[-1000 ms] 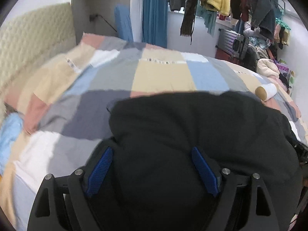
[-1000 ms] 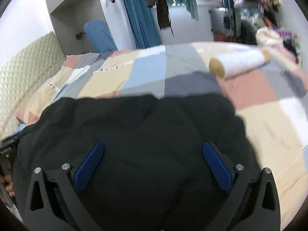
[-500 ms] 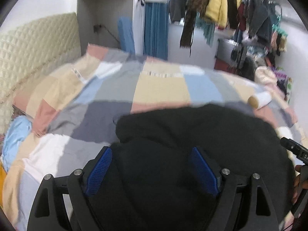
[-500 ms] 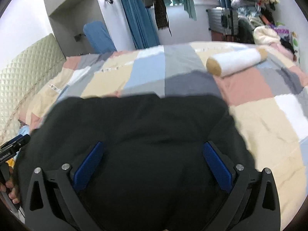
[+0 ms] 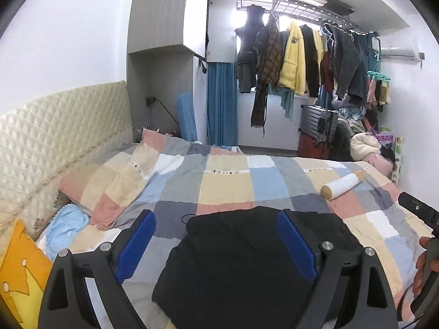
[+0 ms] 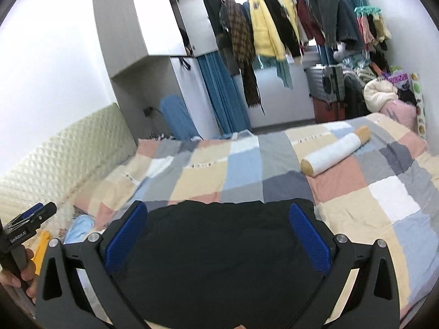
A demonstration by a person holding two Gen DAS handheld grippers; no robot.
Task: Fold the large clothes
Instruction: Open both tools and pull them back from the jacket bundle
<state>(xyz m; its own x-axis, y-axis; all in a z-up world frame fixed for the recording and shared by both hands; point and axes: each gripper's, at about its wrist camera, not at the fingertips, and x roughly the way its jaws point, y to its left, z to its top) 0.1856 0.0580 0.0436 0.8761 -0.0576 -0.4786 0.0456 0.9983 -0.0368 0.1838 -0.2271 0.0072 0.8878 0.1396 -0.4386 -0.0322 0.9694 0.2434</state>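
Both grippers, left gripper [image 5: 216,244] and right gripper [image 6: 216,235], are held wide apart, nothing gripped | folded black fabric garment [image 5: 241,268] lies below them on the patchwork-quilted bed [image 5: 227,186] | the fold may be sprung open if snagged.

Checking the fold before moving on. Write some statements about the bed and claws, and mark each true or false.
1. The black garment lies on the checked quilt. True.
2. The left claw is clamped on the garment. False: its jaws stand open, holding nothing.
3. A white roll lies on the quilt beyond the garment. True.
4. The right claw holds the roll. False: it is open and empty.
5. The rack is bare. False: clothes hang there.
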